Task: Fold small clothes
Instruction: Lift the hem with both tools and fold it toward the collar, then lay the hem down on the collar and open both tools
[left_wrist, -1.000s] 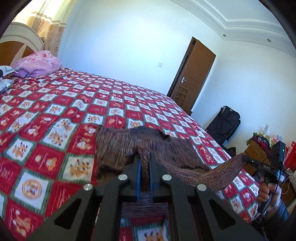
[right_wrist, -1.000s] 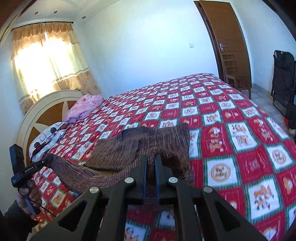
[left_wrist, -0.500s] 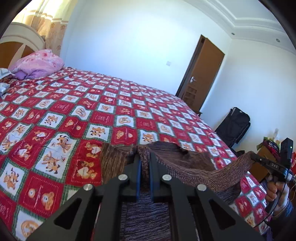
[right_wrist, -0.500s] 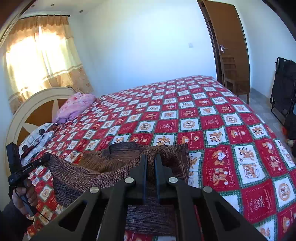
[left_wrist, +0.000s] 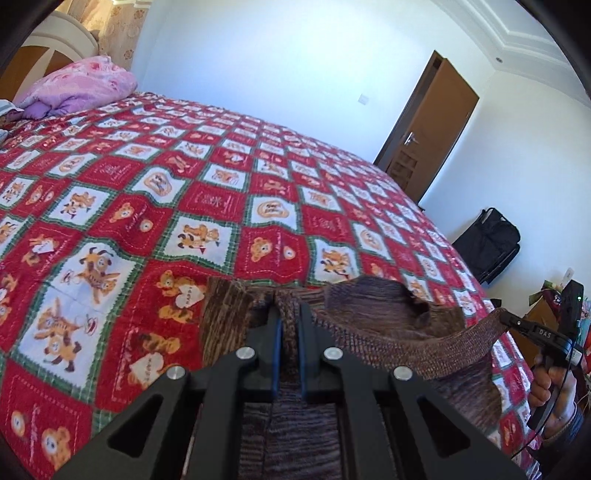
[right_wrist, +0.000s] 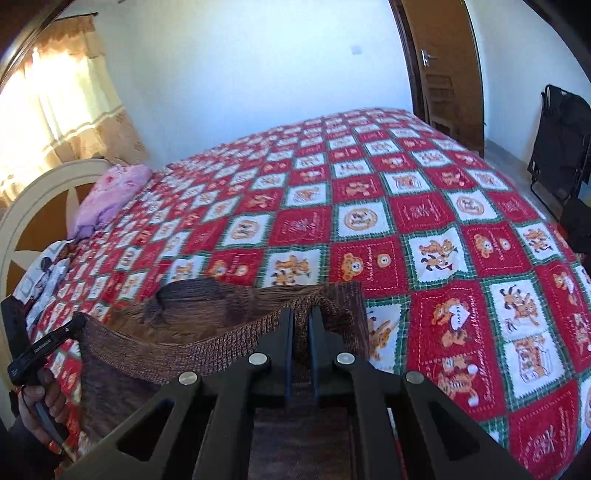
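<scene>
Pinching a brown knit garment (left_wrist: 373, 332) by its edge, both tongs (left_wrist: 287, 317) (right_wrist: 300, 321) hold it over the bedspread (left_wrist: 221, 192).

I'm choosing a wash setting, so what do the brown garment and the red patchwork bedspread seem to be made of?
The brown garment looks like a chunky knit, probably wool or acrylic yarn: visible ribbed stitches, mottled brown tones, matte, and it sags softly between the two grips. The red patchwork bedspread looks like printed, quilted cotton or a blend: stitched lines around the squares, matte surface, slight puckering. The exact fibre cannot be told.
</scene>
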